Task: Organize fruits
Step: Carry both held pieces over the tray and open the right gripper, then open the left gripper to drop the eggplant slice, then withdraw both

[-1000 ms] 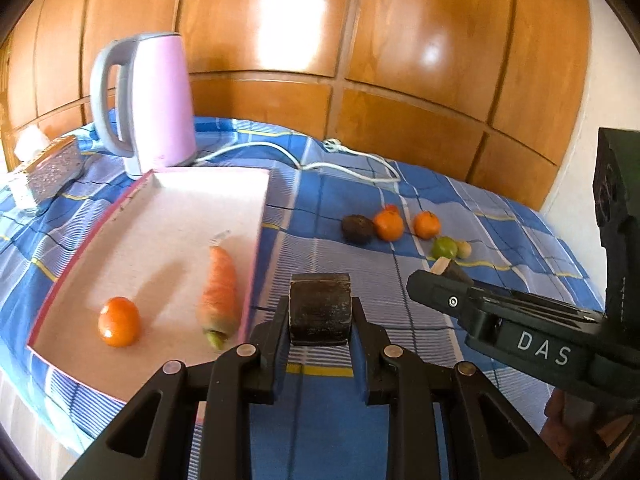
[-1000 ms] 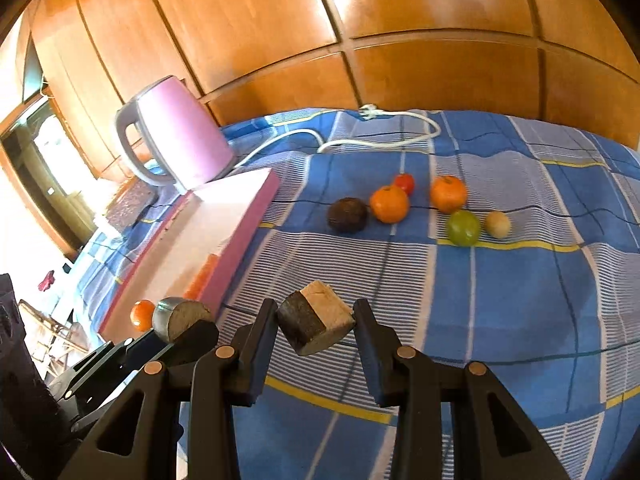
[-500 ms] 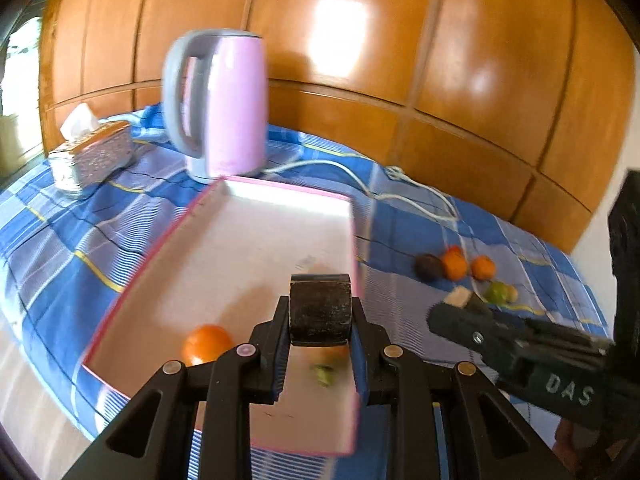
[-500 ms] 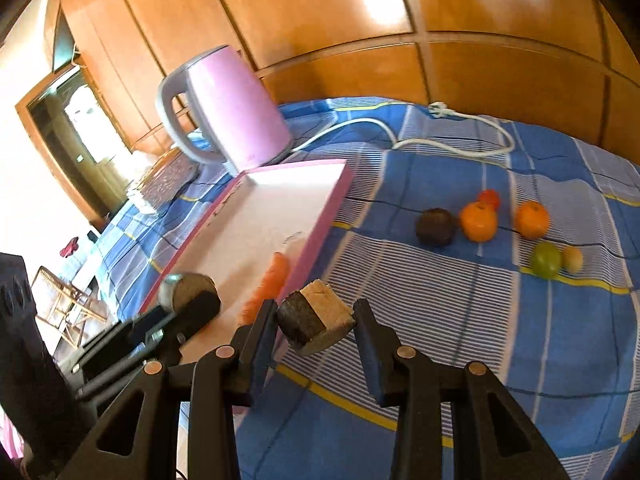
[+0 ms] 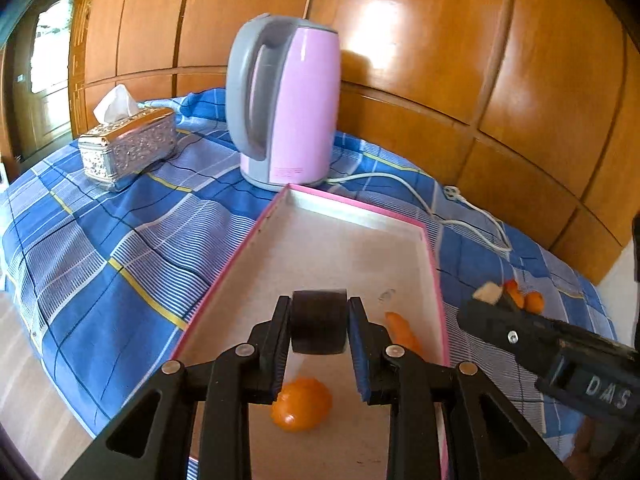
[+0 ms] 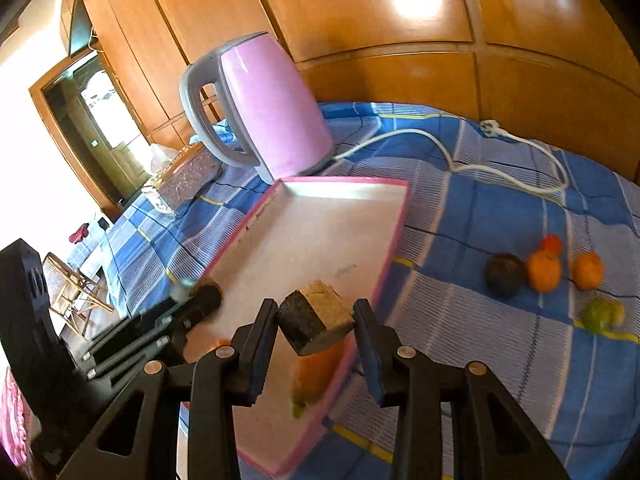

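Grippers over pink tray (image 5: pixel 434 276), each pinching a block.
Left gripper (image 5: pixel 318 322) clamps a dark cylinder (image 5: pixel 318 320); right gripper (image 6: pixel 316 322) a cork-faced block (image 6: pixel 320 316). Orange (image 5: pixel 302 402) and carrot (image 5: pixel 402 332) lie inside the tray; remaining fruits (image 6: pixel 544 270) sit on the cloth.

Glossy plastic kettle (image 5: pixel 294 100), embossed shiny-metal tissue box (image 5: pixel 128 146), woven checked cloth (image 5: pixel 100 248), matt tray floor (image 5: pixel 340 264), glossy varnished wood panels (image 5: pixel 440 40).
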